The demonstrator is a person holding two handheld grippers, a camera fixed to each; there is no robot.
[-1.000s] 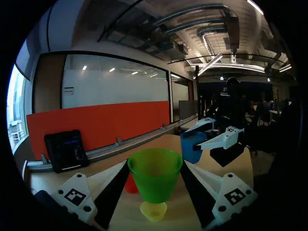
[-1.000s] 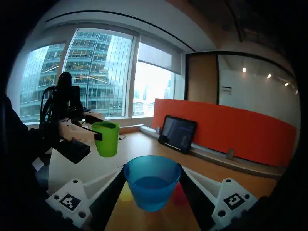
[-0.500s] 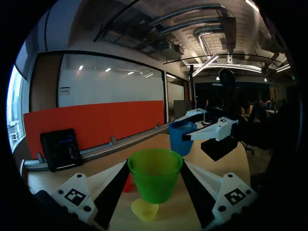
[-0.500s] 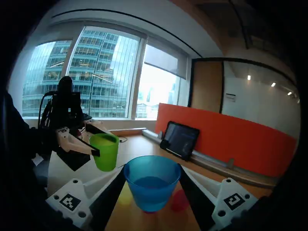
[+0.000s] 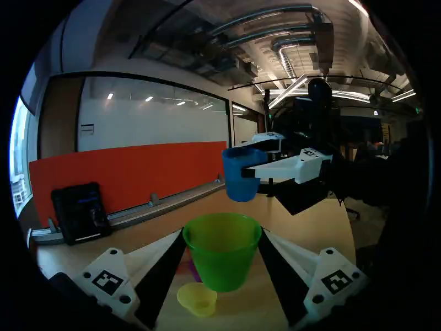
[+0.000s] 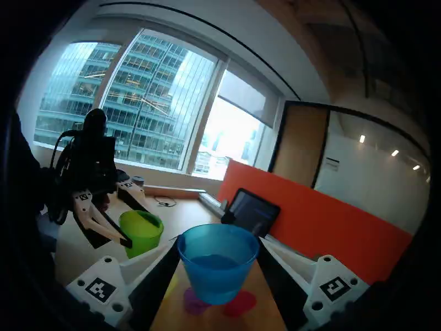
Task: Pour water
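Right gripper (image 6: 218, 244) fingers clamp blue cup (image 6: 218, 273), part-full; left gripper (image 5: 221, 236) fingers clamp green cup (image 5: 222, 265). Risk: misaligned tilt wets counter (image 5: 325, 231).

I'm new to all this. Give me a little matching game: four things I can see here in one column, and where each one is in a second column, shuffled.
Things:
1. blue cup
2. green cup
3. yellow cup
4. tablet

Places:
A. propped up in front of the orange panel
B. held in the left gripper
C. standing on the table
D. held in the right gripper, with water in it

Pairs: 1-D, 2-B, 3-C, 4-A.
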